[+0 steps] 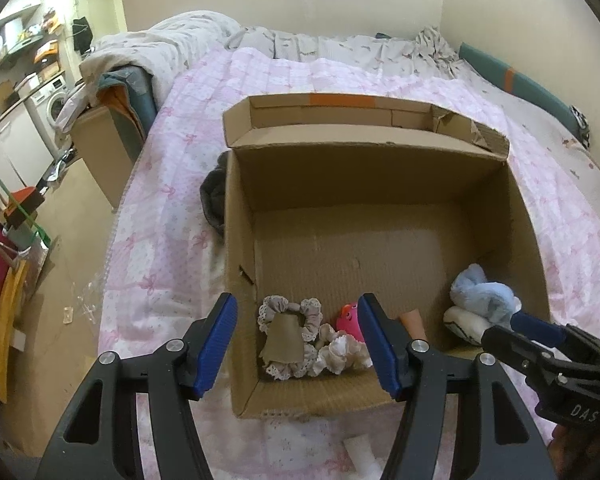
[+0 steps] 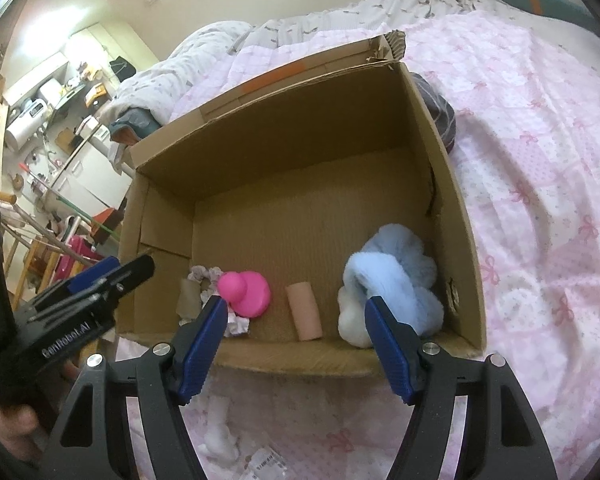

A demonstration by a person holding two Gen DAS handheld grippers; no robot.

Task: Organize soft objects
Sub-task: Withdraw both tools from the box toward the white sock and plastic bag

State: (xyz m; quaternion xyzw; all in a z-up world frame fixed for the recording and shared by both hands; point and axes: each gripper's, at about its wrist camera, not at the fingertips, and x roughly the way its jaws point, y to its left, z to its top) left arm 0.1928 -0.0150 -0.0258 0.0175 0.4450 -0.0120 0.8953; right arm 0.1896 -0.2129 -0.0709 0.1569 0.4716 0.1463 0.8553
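An open cardboard box [image 1: 380,168] stands on the pink quilt. Along its near wall lie lace scrunchies [image 1: 288,312] with a brown cardboard tube [image 1: 284,340], a pink toy [image 2: 248,288], a peach roll [image 2: 304,312] and a light-blue fluffy piece [image 2: 400,264] on a white plush [image 2: 352,320]. My left gripper [image 1: 298,300] hovers open above the scrunchies at the box's near left corner, with nothing pressed between its pads. My right gripper [image 2: 295,300] is open over the near wall, with the blue piece lying free just past its right fingertip. Nothing is held.
A dark grey soft item [image 1: 214,196] lies on the quilt [image 1: 172,240] against the outside of one box wall. A white soft piece [image 2: 220,436] and a paper tag [image 2: 268,464] lie in front of the box. The bed edge drops to a cluttered floor [image 1: 72,240] on the left.
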